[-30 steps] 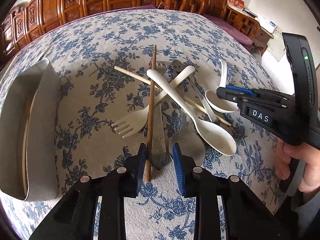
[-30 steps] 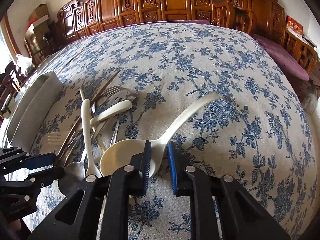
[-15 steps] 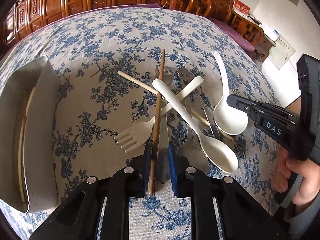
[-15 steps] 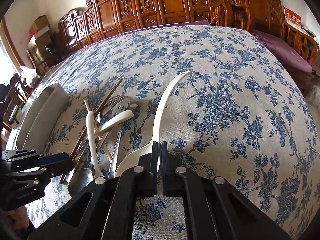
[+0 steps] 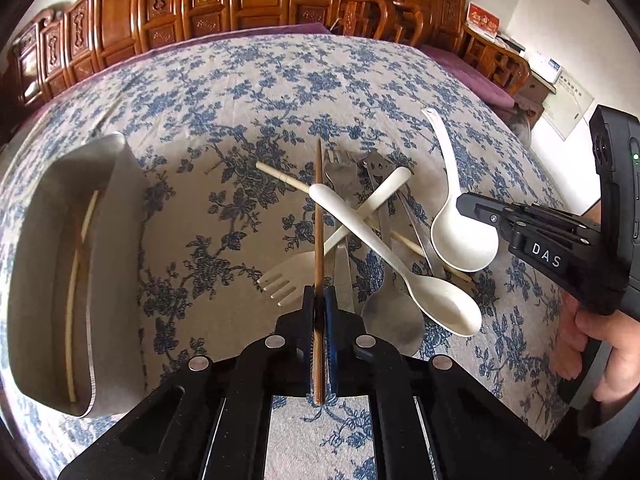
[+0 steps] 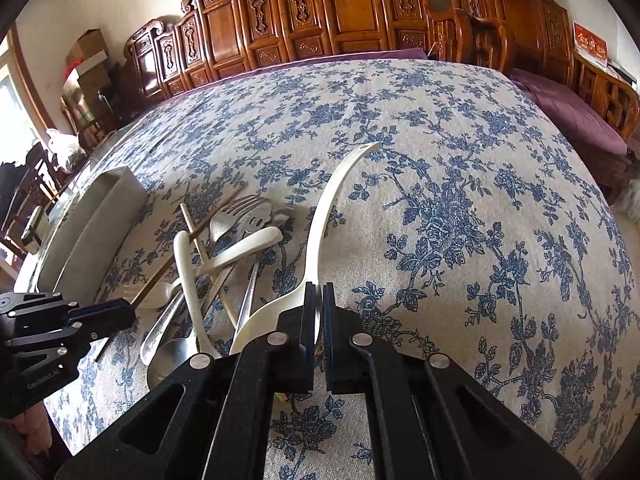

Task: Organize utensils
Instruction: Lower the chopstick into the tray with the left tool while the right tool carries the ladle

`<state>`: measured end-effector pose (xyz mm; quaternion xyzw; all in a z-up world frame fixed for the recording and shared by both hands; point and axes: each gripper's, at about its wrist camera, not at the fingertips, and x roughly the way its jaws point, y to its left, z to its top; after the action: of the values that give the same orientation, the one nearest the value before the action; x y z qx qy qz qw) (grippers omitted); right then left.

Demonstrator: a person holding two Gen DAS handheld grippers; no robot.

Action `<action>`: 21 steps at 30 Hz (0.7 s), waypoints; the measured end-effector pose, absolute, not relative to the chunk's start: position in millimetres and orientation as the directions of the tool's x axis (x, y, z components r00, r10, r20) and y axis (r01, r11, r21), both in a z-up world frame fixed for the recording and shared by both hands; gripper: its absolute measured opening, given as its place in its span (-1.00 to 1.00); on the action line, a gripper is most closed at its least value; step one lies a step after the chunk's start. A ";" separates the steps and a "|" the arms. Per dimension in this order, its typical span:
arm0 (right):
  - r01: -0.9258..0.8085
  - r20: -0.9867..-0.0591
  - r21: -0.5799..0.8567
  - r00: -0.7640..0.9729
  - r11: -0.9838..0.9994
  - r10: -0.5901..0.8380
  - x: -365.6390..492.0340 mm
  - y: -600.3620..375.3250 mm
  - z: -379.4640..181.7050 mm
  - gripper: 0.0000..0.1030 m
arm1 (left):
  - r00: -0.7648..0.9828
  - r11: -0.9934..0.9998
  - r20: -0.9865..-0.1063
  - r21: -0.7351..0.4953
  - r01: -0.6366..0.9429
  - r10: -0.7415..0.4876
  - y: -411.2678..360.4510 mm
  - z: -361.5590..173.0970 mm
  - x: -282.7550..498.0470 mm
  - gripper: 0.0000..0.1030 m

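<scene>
My left gripper (image 5: 319, 294) is shut on a dark brown chopstick (image 5: 318, 216), held lifted above the pile of utensils (image 5: 372, 240). My right gripper (image 6: 319, 290) is shut on the rim of a white soup spoon (image 6: 326, 220), raised off the cloth; the spoon also shows in the left wrist view (image 5: 460, 228). The pile holds a cream fork (image 5: 296, 276), a cream spoon (image 5: 432, 296), metal spoons and forks, and a pale chopstick (image 5: 280, 178). A metal tray (image 5: 80, 280) at the left holds two chopsticks.
The table is covered by a blue-flowered cloth (image 6: 460, 200). Carved wooden chairs (image 6: 320, 20) line the far side. The tray also shows at the left of the right wrist view (image 6: 96, 232), with my left gripper (image 6: 116, 312) beside it.
Both grippers closed, the left on the brown chopstick and the right on the white soup spoon. Both have since lifted their pieces off the table.
</scene>
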<state>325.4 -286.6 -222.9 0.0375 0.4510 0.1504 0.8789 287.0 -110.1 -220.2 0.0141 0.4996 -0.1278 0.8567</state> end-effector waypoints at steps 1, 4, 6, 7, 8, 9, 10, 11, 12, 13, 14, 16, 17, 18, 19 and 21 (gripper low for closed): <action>-0.231 -0.781 0.196 0.551 0.953 0.294 324.6 -286.1 -221.9 -0.92 | 0.474 0.967 -0.857 -0.099 0.235 -0.203 -108.7 -217.2 285.4 -0.92; -0.236 -0.774 0.187 0.562 0.953 0.291 322.0 -285.4 -217.6 -0.92 | 0.492 0.967 -0.849 -0.081 0.240 -0.193 -105.0 -208.7 282.0 -0.92; -0.239 -0.770 0.182 0.569 0.954 0.289 320.1 -284.2 -214.9 -0.92 | 0.502 0.968 -0.843 -0.077 0.239 -0.191 -101.2 -203.2 279.7 -0.92; -0.240 -0.770 0.179 0.570 0.954 0.288 319.8 -283.5 -214.1 -0.92 | 0.508 0.968 -0.840 -0.076 0.238 -0.191 -98.6 -200.4 278.4 -0.92; -0.243 -0.769 0.174 0.571 0.954 0.286 318.8 -281.9 -213.0 -0.92 | 0.513 0.969 -0.837 -0.075 0.236 -0.190 -96.0 -197.7 276.8 -0.92; -0.246 -0.768 0.169 0.574 0.954 0.284 317.8 -280.3 -211.9 -0.92 | 0.516 0.969 -0.835 -0.075 0.235 -0.190 -94.0 -195.7 275.3 -0.92; -0.249 -0.768 0.164 0.575 0.955 0.282 316.8 -278.6 -210.9 -0.92 | 0.521 0.969 -0.833 -0.074 0.234 -0.189 -91.4 -193.6 273.6 -0.92; -0.252 -0.767 0.158 0.578 0.955 0.280 315.3 -276.1 -209.5 -0.92 | 0.524 0.970 -0.831 -0.072 0.233 -0.187 -89.1 -192.2 272.6 -0.92; -0.256 -0.765 0.152 0.582 0.955 0.278 313.6 -273.7 -208.2 -0.92 | 0.529 0.970 -0.828 -0.071 0.231 -0.186 -85.7 -189.8 270.8 -0.92; -0.259 -0.764 0.149 0.583 0.954 0.277 312.6 -272.6 -207.3 -0.92 | 0.533 0.971 -0.826 -0.071 0.229 -0.186 -82.9 -187.9 269.4 -0.92; -0.266 -0.763 0.141 0.585 0.953 0.276 310.5 -269.7 -205.8 -0.92 | 0.539 0.972 -0.822 -0.070 0.226 -0.184 -78.8 -185.0 267.6 -0.92; -0.276 -0.760 0.137 0.587 0.951 0.280 307.8 -266.4 -203.5 -0.92 | 0.549 0.973 -0.816 -0.067 0.222 -0.182 -71.8 -180.0 265.4 -0.92; -0.280 -0.757 0.140 0.588 0.950 0.285 305.9 -264.8 -202.1 -0.92 | 0.553 0.973 -0.813 -0.066 0.220 -0.180 -68.5 -177.8 264.4 -0.92; -0.284 -0.756 0.144 0.586 0.948 0.291 304.3 -263.2 -201.3 -0.92 | 0.560 0.974 -0.809 -0.065 0.217 -0.179 -63.6 -174.4 263.0 -0.92; -0.287 -0.756 0.146 0.585 0.947 0.294 302.6 -261.4 -200.6 -0.92 | 0.565 0.975 -0.806 -0.064 0.214 -0.177 -59.3 -171.5 261.5 -0.92; -0.295 -0.755 0.139 0.586 0.945 0.294 299.1 -257.2 -199.2 -0.92 | 0.575 0.977 -0.800 -0.058 0.207 -0.170 -50.2 -165.6 260.0 -0.92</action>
<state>299.1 -257.2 -199.2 -0.0005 0.4240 0.1655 0.8904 260.0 -50.2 -165.6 0.0209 0.4483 -0.1063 0.8873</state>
